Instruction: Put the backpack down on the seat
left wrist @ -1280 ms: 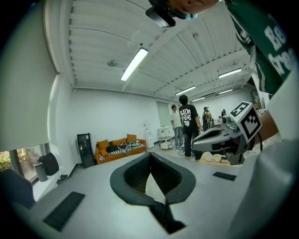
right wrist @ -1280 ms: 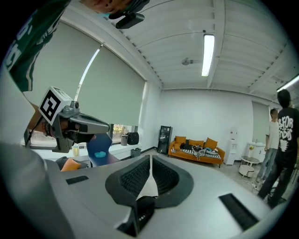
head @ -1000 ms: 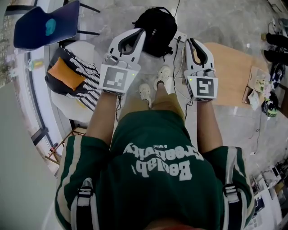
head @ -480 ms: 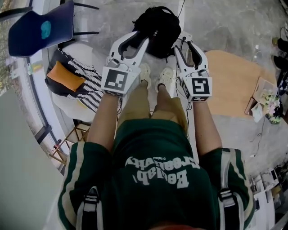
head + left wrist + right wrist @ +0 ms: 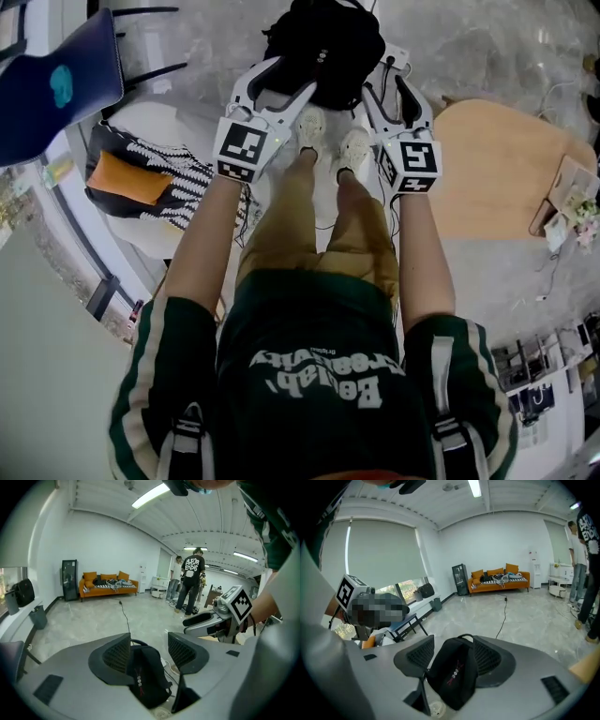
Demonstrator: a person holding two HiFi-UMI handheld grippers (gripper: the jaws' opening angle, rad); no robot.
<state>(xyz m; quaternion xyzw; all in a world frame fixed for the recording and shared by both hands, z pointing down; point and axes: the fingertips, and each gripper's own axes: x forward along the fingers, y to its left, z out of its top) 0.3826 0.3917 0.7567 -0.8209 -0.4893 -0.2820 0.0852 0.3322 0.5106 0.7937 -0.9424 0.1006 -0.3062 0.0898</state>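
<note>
A black backpack lies on the grey floor just beyond the person's shoes. My left gripper hovers over its left side and my right gripper over its right side. Both sets of jaws are opening, and no pad presses on anything. In the left gripper view the backpack shows below the gap of the left gripper. The right gripper view shows the backpack the same way, under the right gripper. A white seat stands to the left.
A striped black-and-white bag with an orange patch lies on the white seat. A blue chair is at the far left, a wooden board at the right, a power strip by the backpack. People stand farther back near an orange sofa.
The person has stepped forward, so the backpack is now close under both grippers. Both grippers, shut a second ago, now stand with jaws apart.
</note>
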